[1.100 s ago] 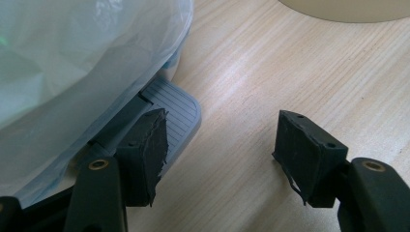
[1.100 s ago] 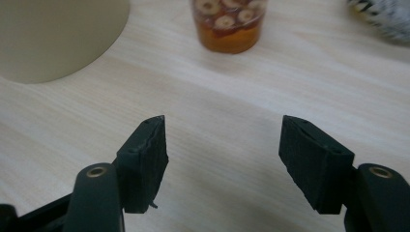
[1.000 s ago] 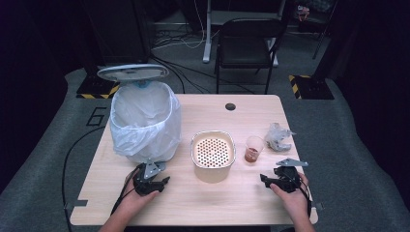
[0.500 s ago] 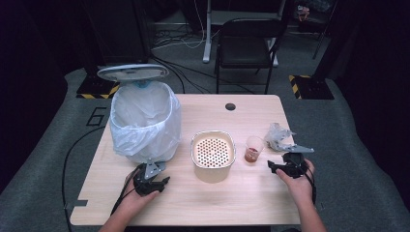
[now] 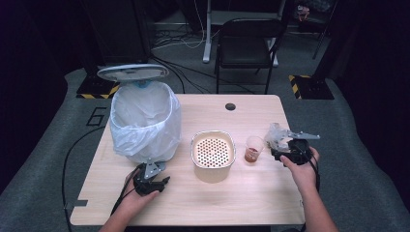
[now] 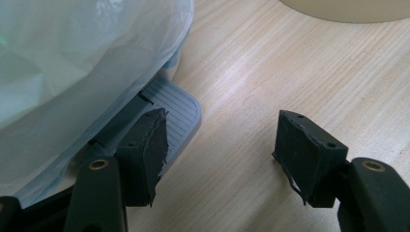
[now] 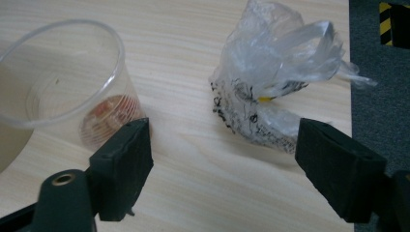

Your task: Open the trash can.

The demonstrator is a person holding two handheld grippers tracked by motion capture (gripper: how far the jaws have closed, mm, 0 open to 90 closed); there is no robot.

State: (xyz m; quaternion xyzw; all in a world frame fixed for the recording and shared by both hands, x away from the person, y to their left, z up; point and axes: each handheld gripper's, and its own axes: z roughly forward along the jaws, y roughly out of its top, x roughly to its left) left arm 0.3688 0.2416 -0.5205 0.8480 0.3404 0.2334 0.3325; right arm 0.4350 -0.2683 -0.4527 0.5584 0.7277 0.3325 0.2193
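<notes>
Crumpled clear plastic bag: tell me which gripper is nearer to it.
Right. The right gripper sits just in front of the crumpled clear plastic bag, jaws open toward it. The left gripper is across the table, at the bin's grey ribbed pedal.

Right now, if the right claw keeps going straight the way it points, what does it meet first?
Most likely the crumpled clear plastic bag with black print, which lies just ahead between the open jaws of the right claw. The clear plastic cup sits off to one side. Depth is hard to judge.
</notes>
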